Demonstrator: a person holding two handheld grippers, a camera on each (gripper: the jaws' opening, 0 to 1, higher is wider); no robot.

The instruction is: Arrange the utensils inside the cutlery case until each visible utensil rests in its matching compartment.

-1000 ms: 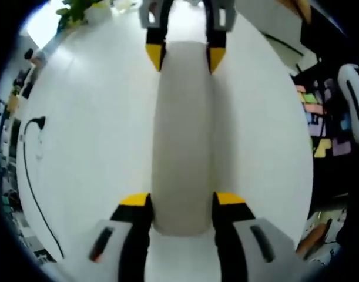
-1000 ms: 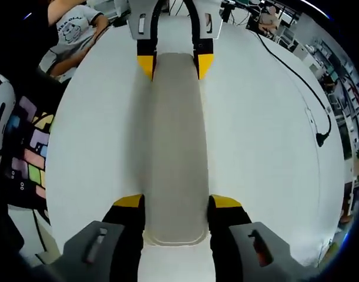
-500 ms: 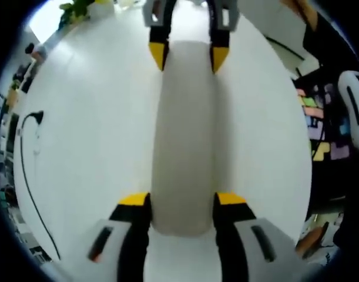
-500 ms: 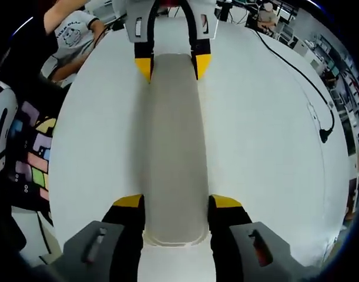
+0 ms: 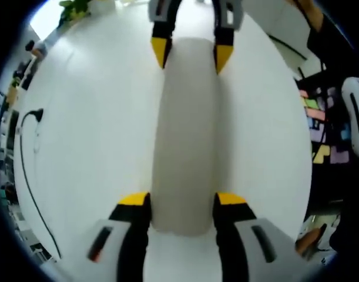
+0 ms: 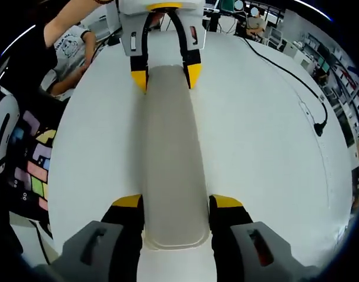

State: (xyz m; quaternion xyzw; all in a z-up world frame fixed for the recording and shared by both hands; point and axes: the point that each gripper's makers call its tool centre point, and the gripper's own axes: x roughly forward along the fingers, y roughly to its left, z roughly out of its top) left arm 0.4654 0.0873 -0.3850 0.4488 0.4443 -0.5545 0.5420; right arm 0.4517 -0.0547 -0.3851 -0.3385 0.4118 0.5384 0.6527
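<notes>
Left gripper view, near: the left claw [image 5: 184, 200] is gripping one short end of the cutlery case [image 5: 187, 135], a long pale closed case with rounded ends; both yellow-tipped jaws are pressing against its sides. The case is lying lengthwise on the white table [image 5: 91, 135], running straight away from the camera. At its far end the right claw [image 5: 191, 54] is coming in from the opposite side, its yellow tips touching the case's two long sides. Farther off, a black cable [image 5: 23, 158] is trailing along the table's edge on the left of the view, and a mat of coloured puzzle tiles [image 5: 320, 132] is showing beyond the table on the right.

Right gripper view, near: the right claw [image 6: 176, 202] is clamping the other end of the case [image 6: 167, 147], jaws bearing on both sides. The left claw [image 6: 163, 74] is sitting at the far end, tips against the case. Beyond the table [image 6: 255, 135], a person in a grey shirt [image 6: 70, 35] is leaning at the far edge, and a black cable [image 6: 305, 88] is running along the table's right side.

No utensils are visible; the case's interior is hidden.
</notes>
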